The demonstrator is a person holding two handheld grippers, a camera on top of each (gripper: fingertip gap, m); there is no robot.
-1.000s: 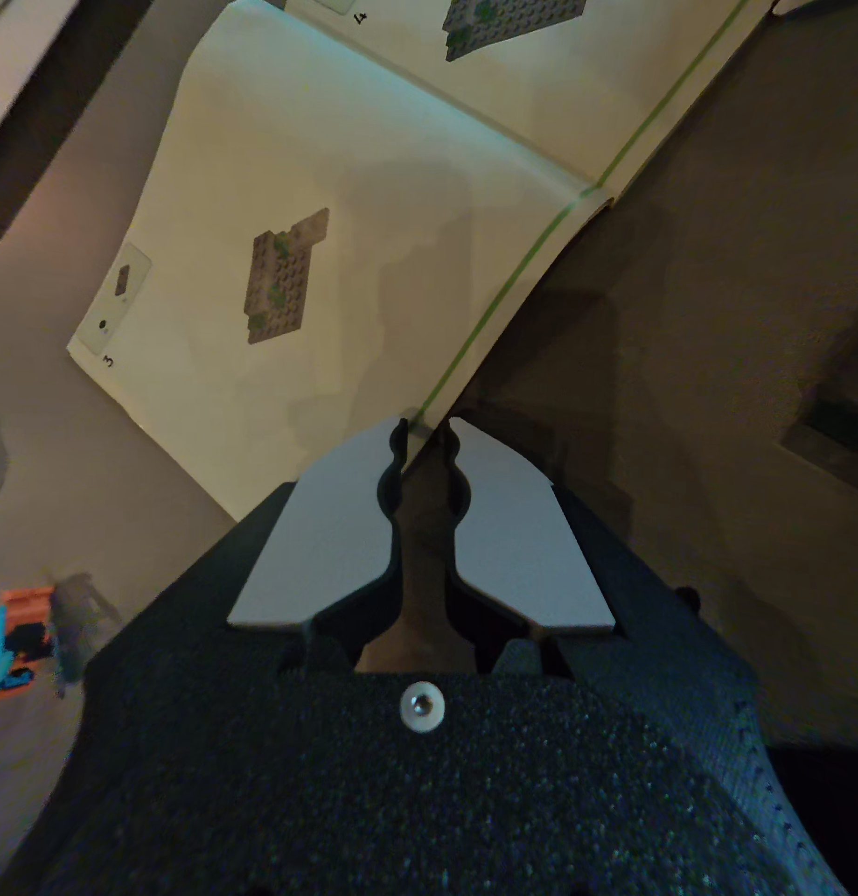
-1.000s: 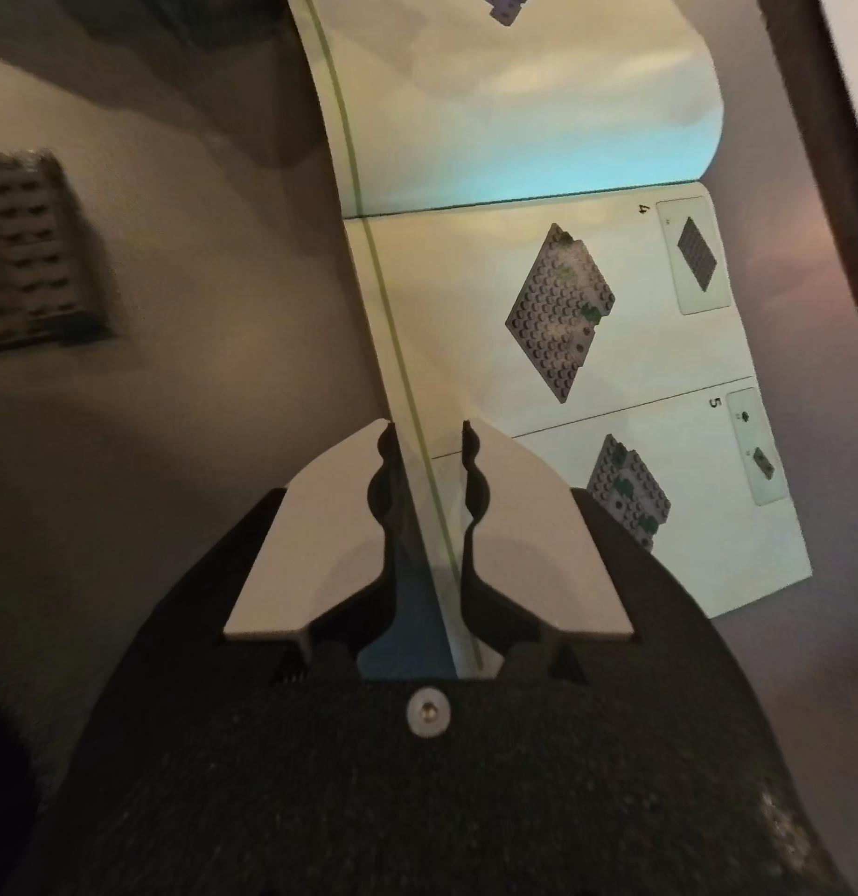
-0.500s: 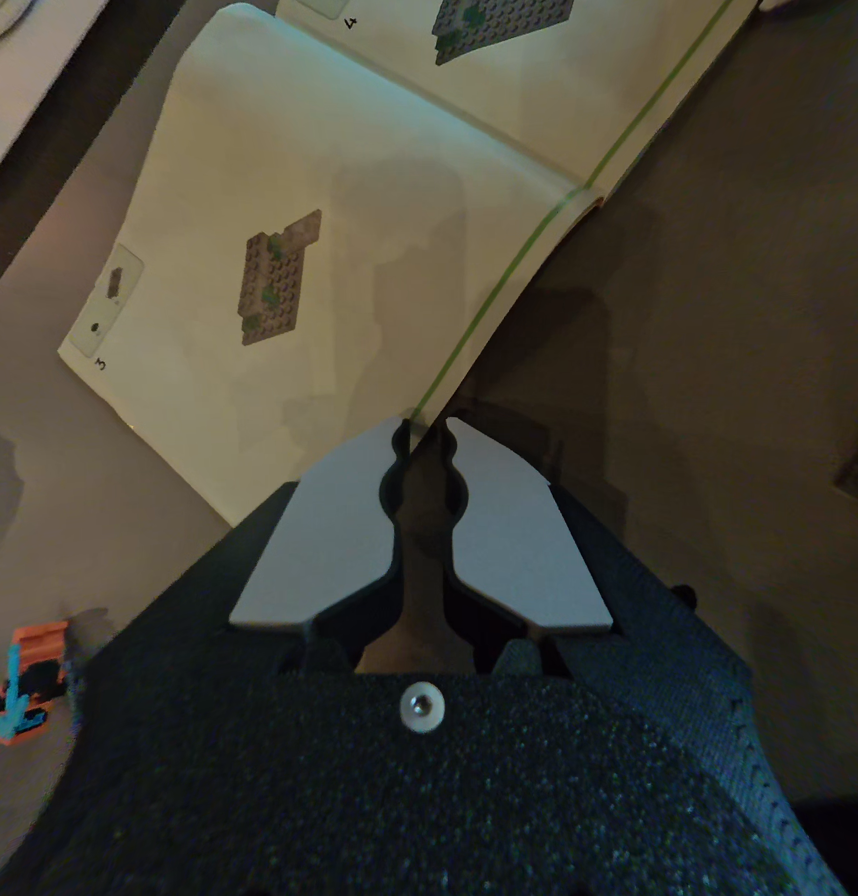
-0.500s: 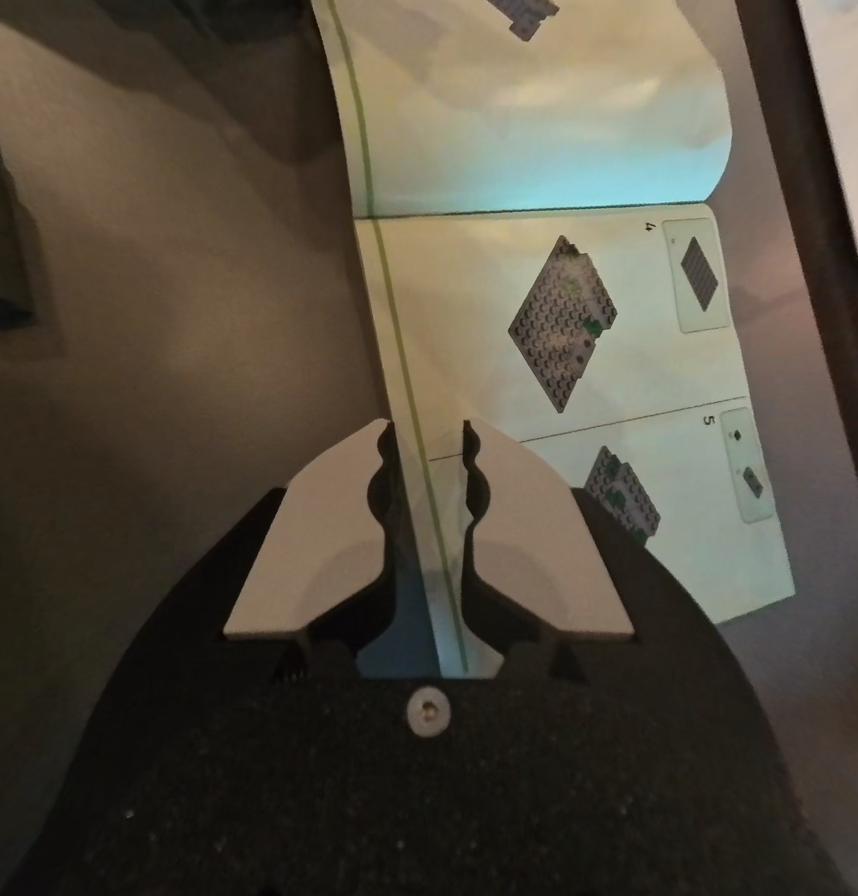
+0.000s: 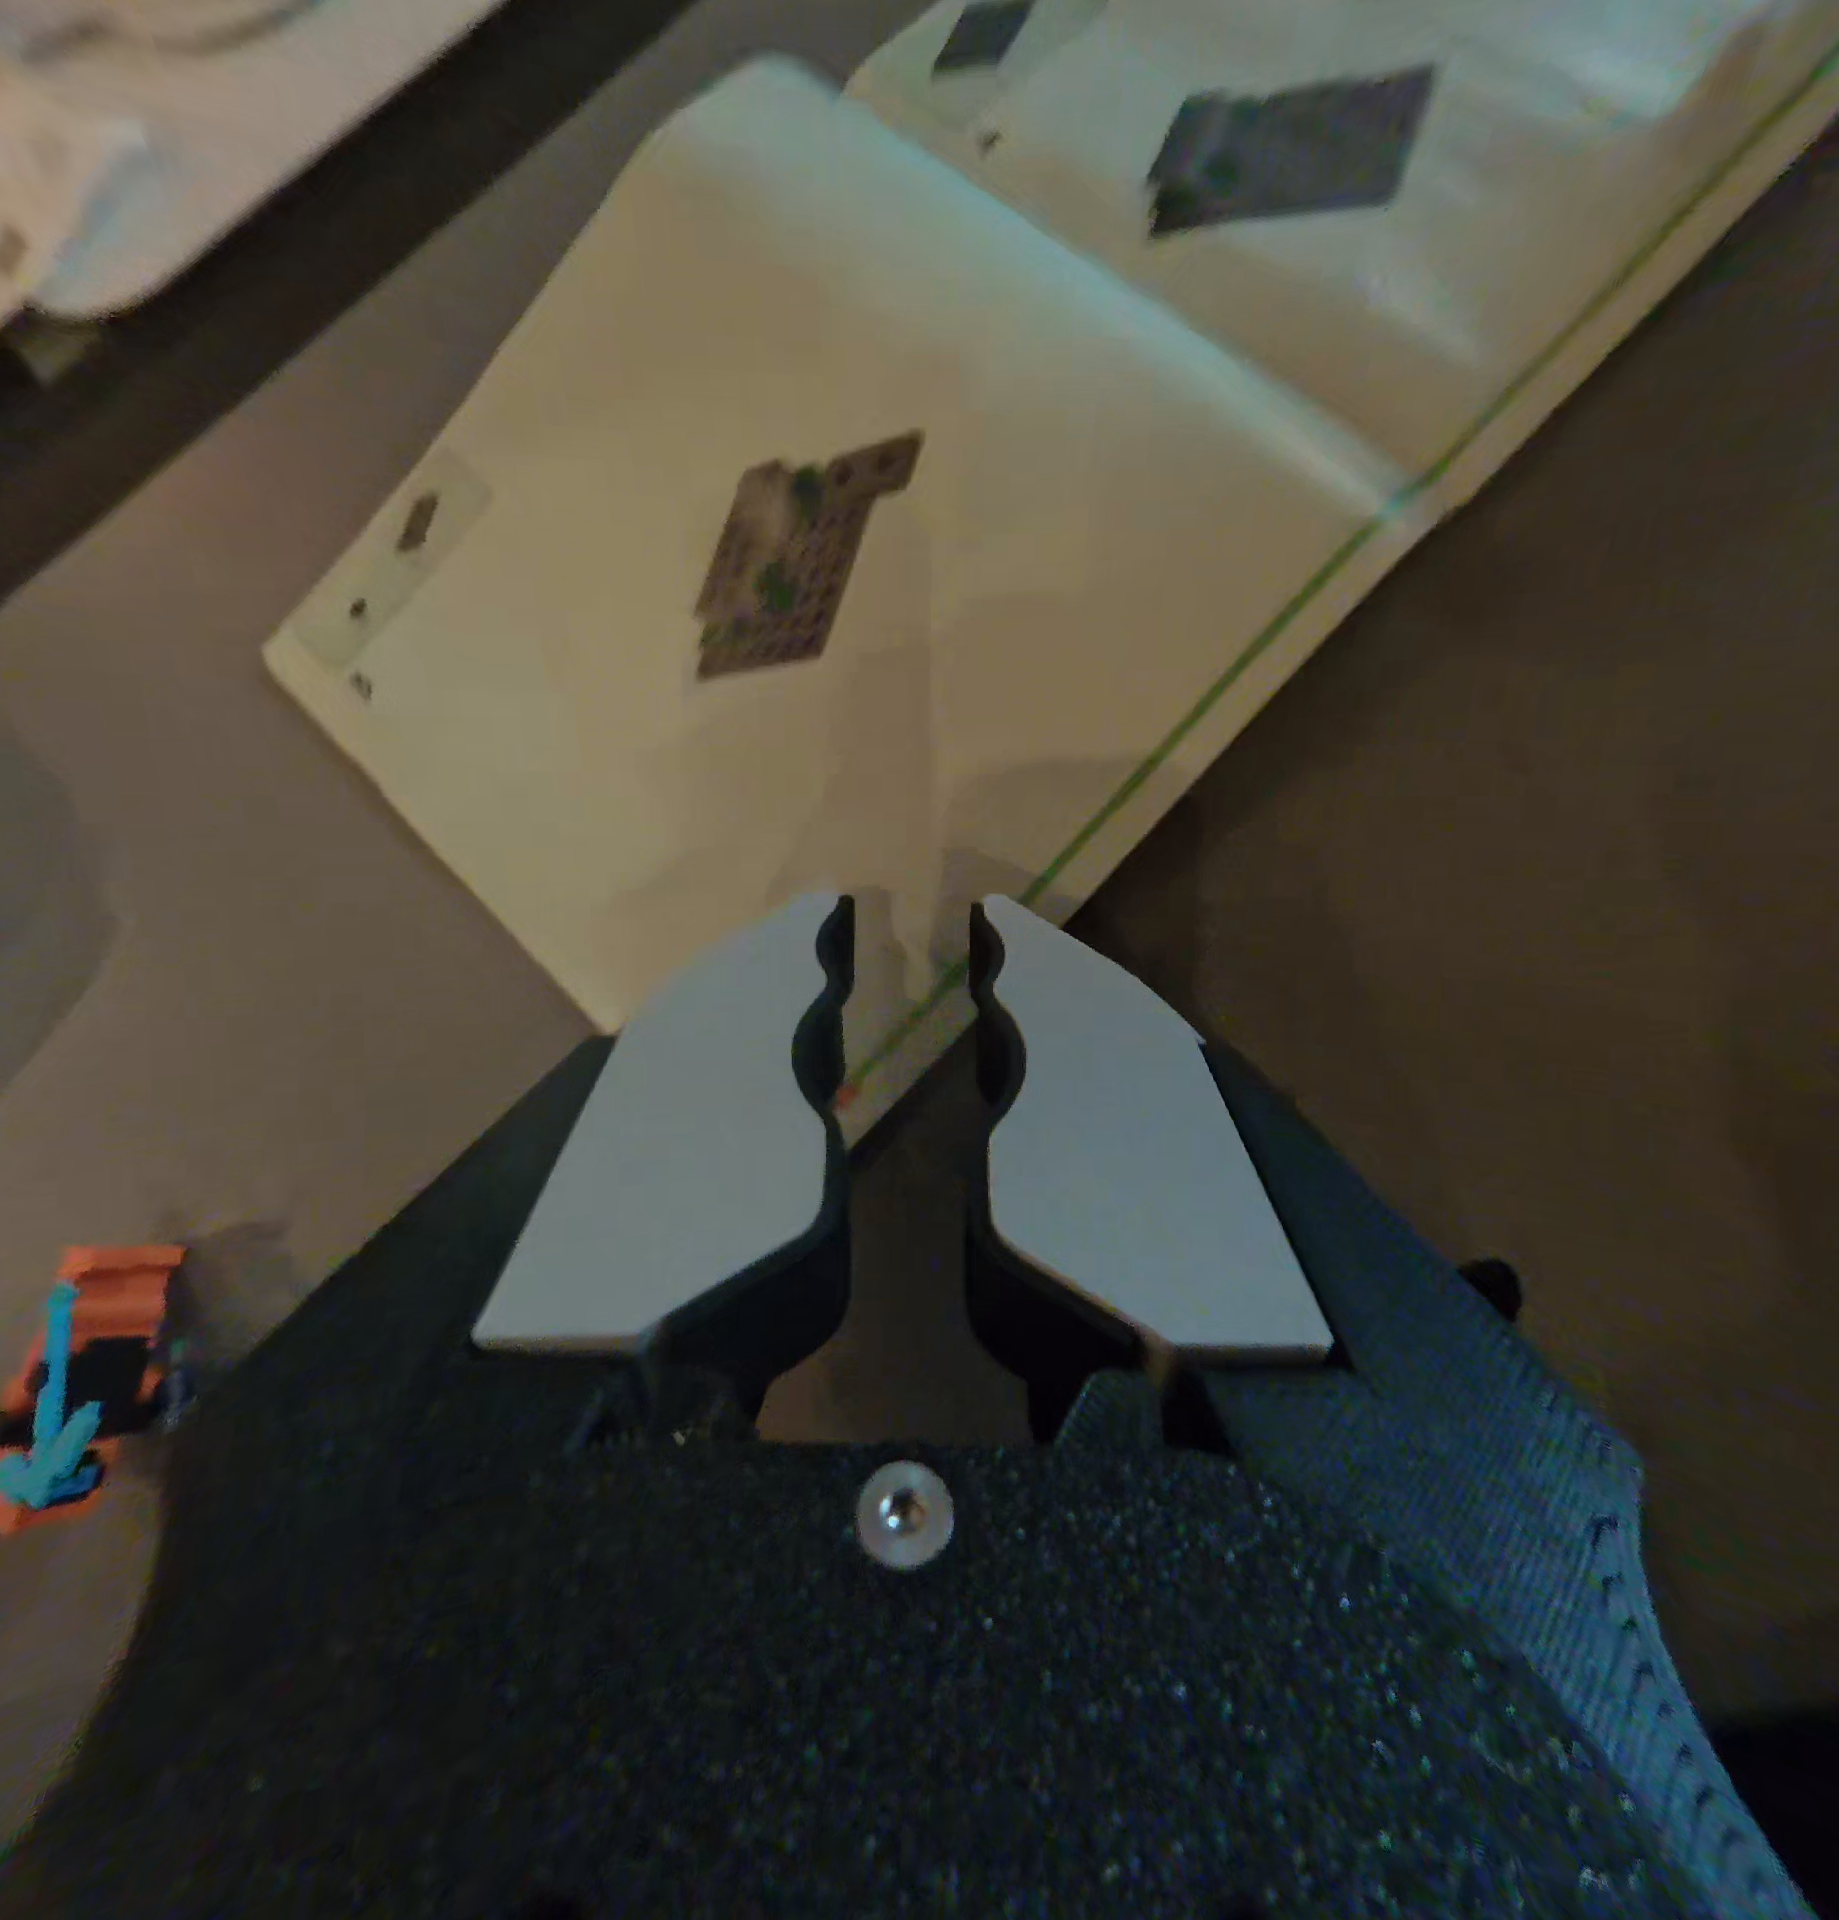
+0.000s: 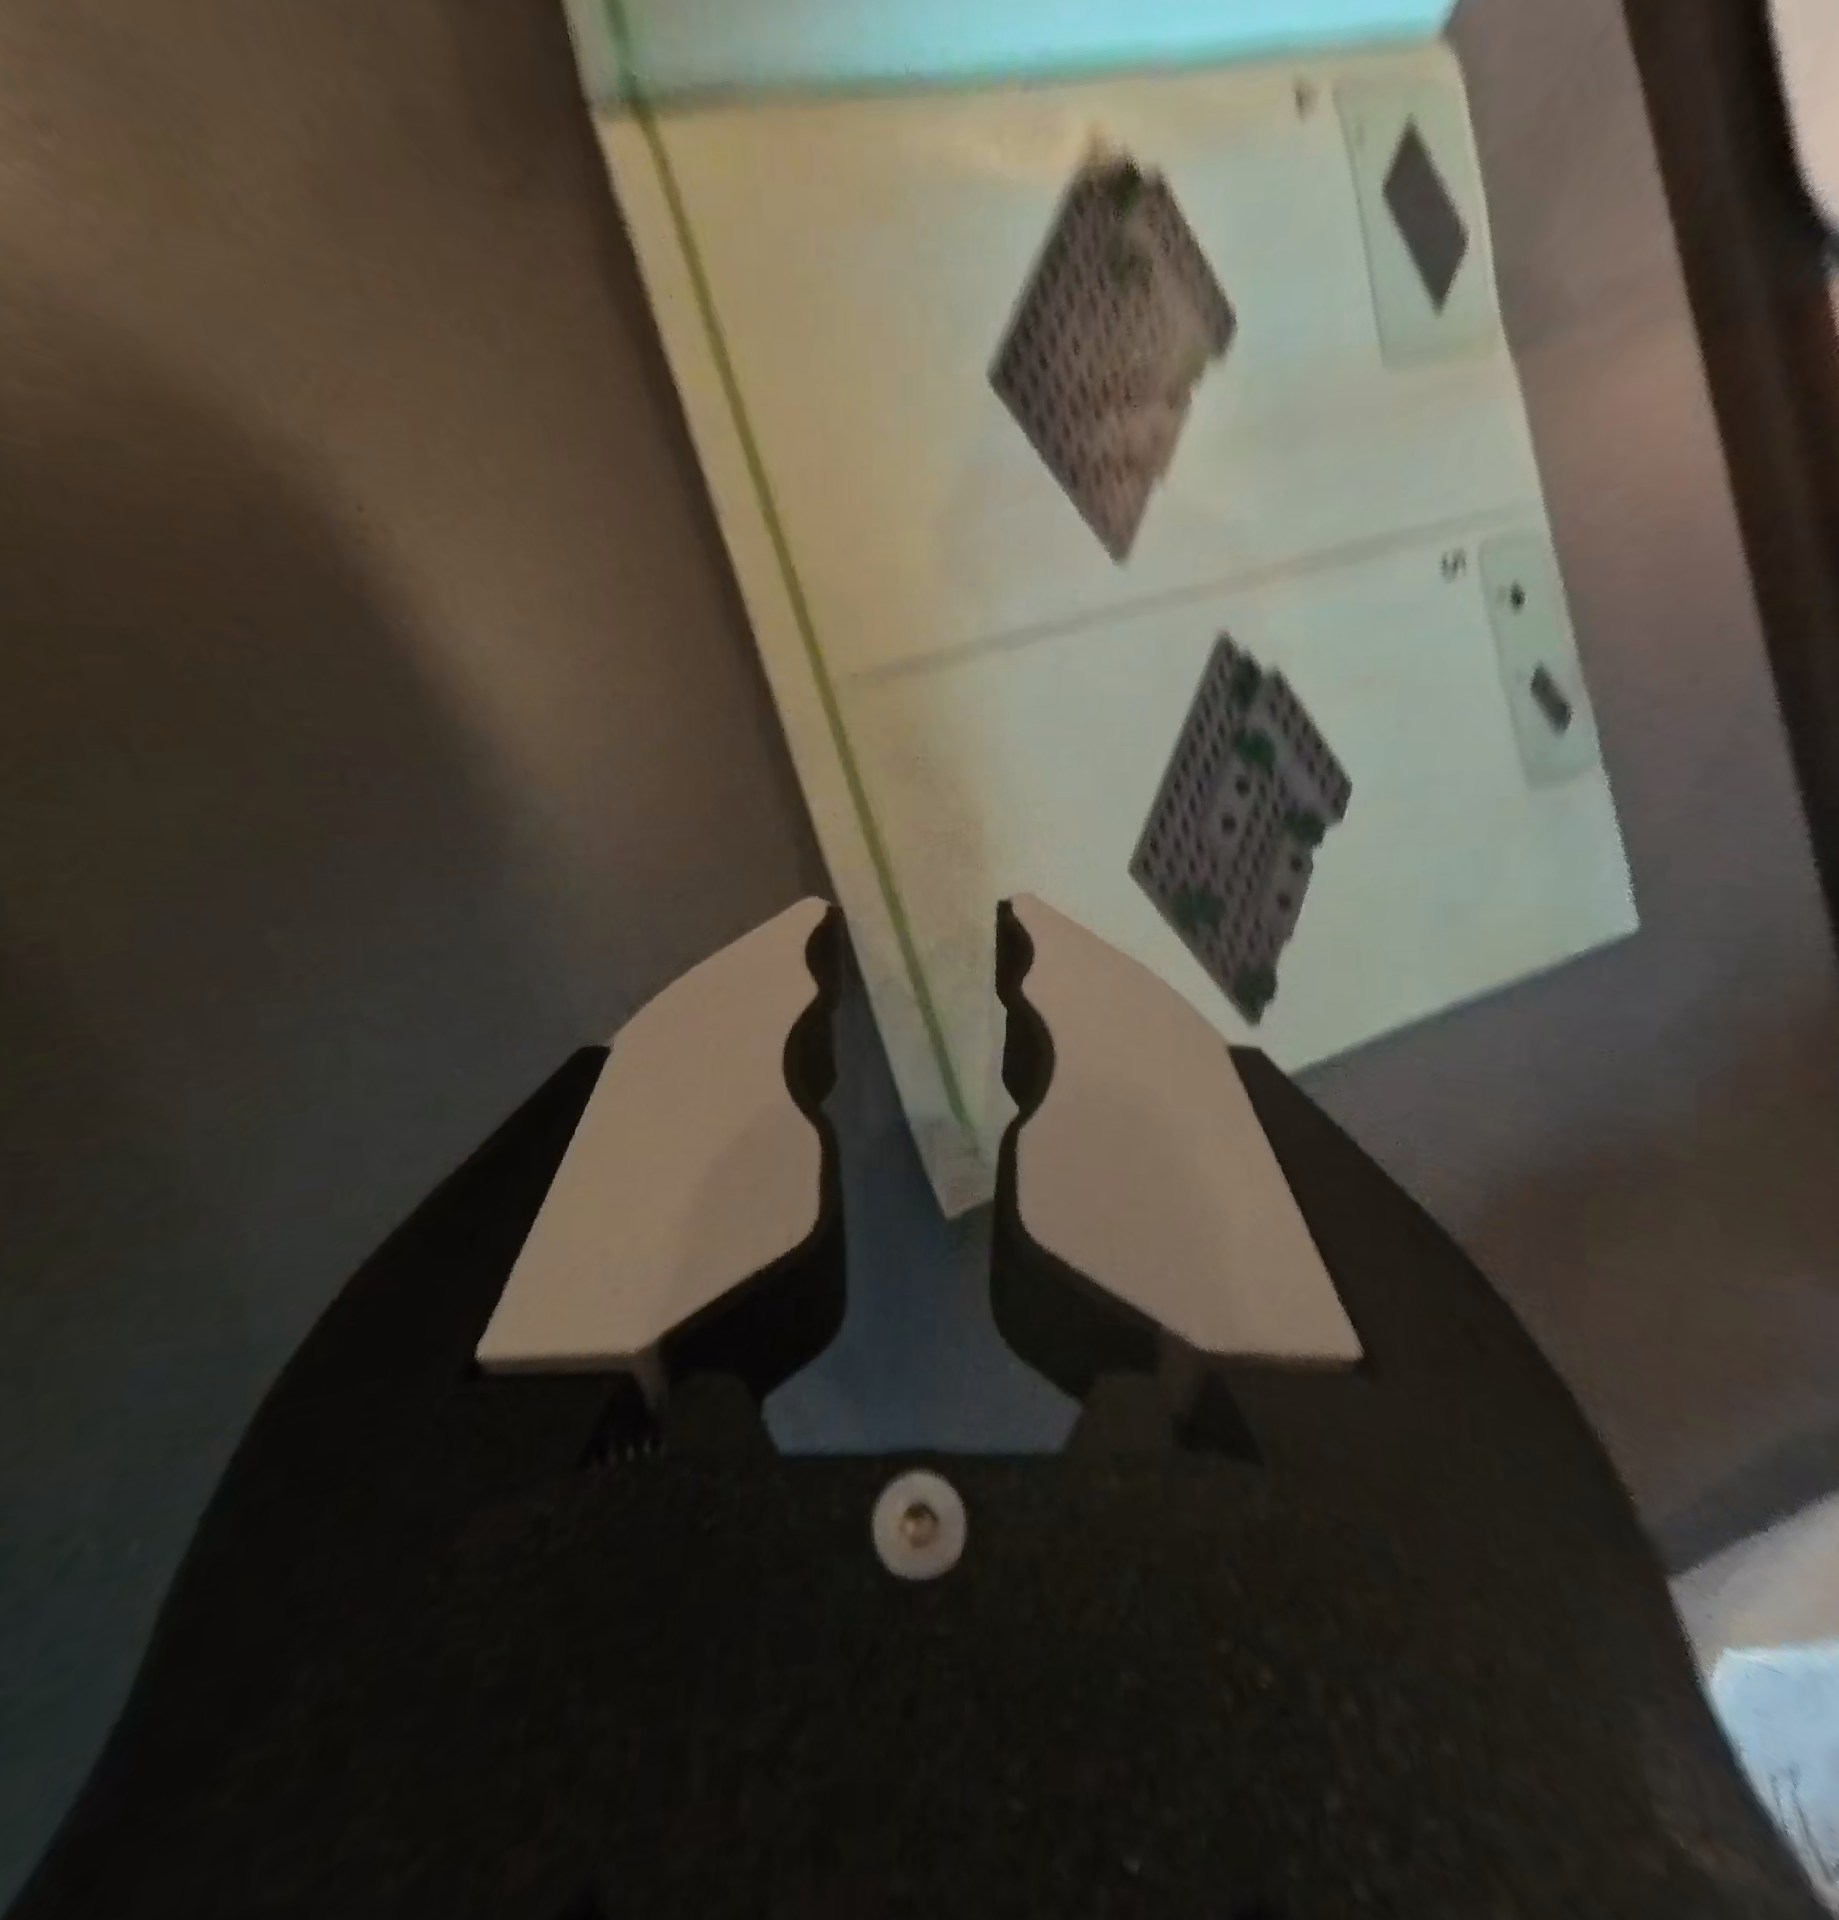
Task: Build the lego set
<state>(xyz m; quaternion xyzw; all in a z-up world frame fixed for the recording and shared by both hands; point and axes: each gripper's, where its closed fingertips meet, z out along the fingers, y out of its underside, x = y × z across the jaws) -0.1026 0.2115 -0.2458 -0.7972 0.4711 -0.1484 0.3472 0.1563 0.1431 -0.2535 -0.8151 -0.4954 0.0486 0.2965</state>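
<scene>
Left wrist view: the left gripper [image 5: 907, 914] hangs just over the near corner of the instruction booklet [image 5: 790, 436], its fingers parted with a clear gap and nothing between them. The booklet lies open and flat on the brown table [image 5: 1466, 831], pages up, which I judge is so the building steps can be read while the hands work. A small orange and blue lego assembly [image 5: 68, 1382] sits on the table at the left edge, well apart from the booklet and untouched. A pale sheet or bag [image 5: 115, 156] lies blurred in the far left corner.

Right wrist view: the right gripper [image 6: 915, 925] is likewise released and empty, poised over the opposite near corner of the booklet [image 6: 1102, 623], where pictures of a studded grey plate show. The table [image 6: 323, 623] is bare and dim here, in heavy shadow; a dark strip [image 6: 1725, 520] runs past the booklet's right edge. Little of the room shows.
</scene>
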